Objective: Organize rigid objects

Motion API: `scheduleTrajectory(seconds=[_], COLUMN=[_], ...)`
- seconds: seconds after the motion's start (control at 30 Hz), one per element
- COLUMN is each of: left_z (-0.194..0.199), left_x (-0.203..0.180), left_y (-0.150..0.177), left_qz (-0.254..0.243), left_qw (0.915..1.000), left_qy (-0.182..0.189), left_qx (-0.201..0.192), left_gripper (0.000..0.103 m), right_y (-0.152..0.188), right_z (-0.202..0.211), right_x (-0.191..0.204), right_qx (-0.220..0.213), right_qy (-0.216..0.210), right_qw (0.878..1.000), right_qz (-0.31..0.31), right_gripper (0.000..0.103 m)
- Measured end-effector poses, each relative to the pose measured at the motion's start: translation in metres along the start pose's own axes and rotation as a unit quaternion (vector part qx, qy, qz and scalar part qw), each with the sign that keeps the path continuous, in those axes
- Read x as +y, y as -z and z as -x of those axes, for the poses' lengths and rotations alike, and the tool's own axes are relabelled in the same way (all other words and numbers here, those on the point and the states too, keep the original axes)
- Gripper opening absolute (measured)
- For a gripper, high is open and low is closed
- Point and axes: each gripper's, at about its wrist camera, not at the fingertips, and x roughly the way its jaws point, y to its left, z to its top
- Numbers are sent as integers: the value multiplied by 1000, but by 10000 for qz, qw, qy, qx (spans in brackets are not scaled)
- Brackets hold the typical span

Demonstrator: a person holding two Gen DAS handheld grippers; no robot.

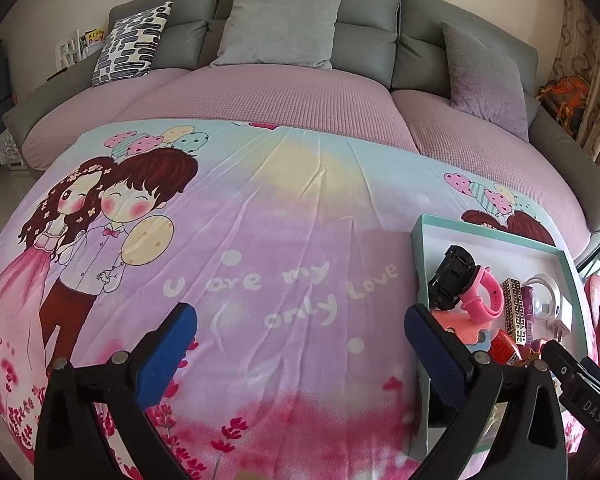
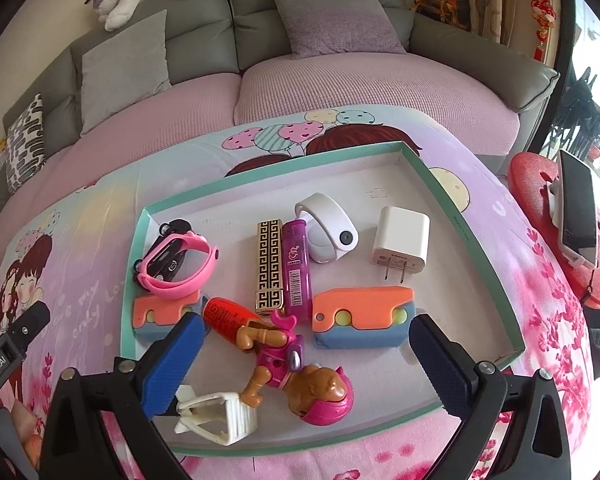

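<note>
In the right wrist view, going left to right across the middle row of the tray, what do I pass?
Pink watch → gold patterned lighter → purple lighter → white wristband → white charger plug, all lying in the green-rimmed tray.

Both fisheye views are evenly lit by soft daylight. In the right wrist view an overexposed window at two o'clock marks the source; white items in the tray show mild glare. Shadows are faint and short, falling toward nine o'clock. Strong barrel distortion bows the sofa and the printed cloth; dark vignetting fills the corners. Central focus is sharp, softening slightly toward the rim.
</note>
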Motion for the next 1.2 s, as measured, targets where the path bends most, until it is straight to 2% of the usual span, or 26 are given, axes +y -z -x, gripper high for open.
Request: scheduleTrajectory(seconds=[0.27, 0.4, 0.6, 0.73, 1.2], left_z=[6, 12, 22, 25, 13], left_x=[10, 13, 20, 23, 29], left_y=[9, 12, 12, 15, 31], left_qz=[-151, -137, -68, -124, -367], left_qw=[9994, 9994, 9995, 9994, 9955], left_qy=[59, 96, -231, -265, -602], left_qx=[290, 306, 213, 192, 636], left_gripper=[103, 103, 103, 103, 103], right_y=[11, 14, 18, 21, 29], right_z=[10, 17, 22, 24, 22], right_x=[19, 25, 31, 34, 44], right_qx=[94, 56, 71, 92, 210], right_qy=[-75, -81, -102, -110, -95], right_qw=[9995, 9994, 9991, 9989, 9978], right_qz=[282, 345, 397, 440, 615], right_gripper=[103, 103, 103, 103, 103])
